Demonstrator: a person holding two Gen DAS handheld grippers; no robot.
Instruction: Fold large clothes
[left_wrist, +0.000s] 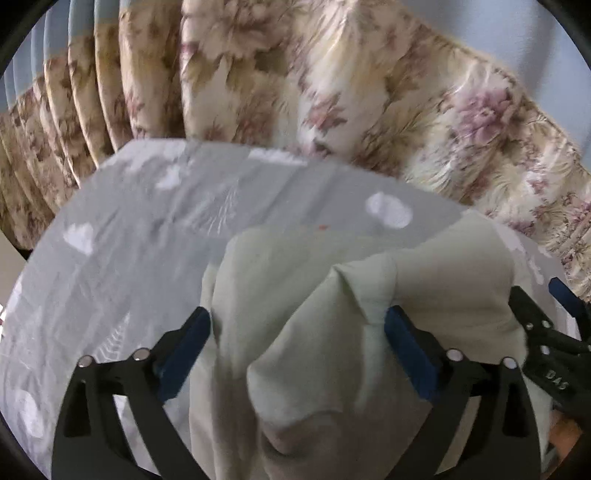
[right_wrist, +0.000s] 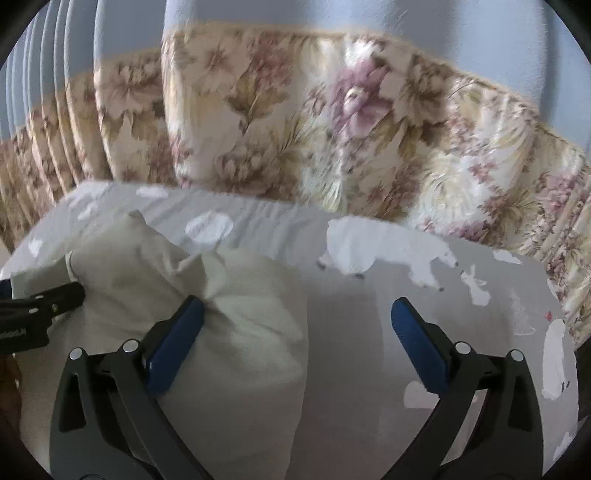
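Garment (left_wrist: 295, 295) bunched on bedsheet (left_wrist: 129, 229); both grippers' fingers spread wide.

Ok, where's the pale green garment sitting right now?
The pale green garment lies bunched on the grey printed sheet, between the left gripper's open jaws, and beside the right gripper's left finger, before the floral curtain.

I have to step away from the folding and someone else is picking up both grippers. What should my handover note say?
Left gripper: open, pale green garment bunched between the jaws, not clamped.
Right gripper: open, its left pad against the garment's edge, not gripping.
The garment lies crumpled on the grey animal-print sheet, in front of the floral curtain.
Done: no neat fold visible.
Left: regrip, spread flat, fold.
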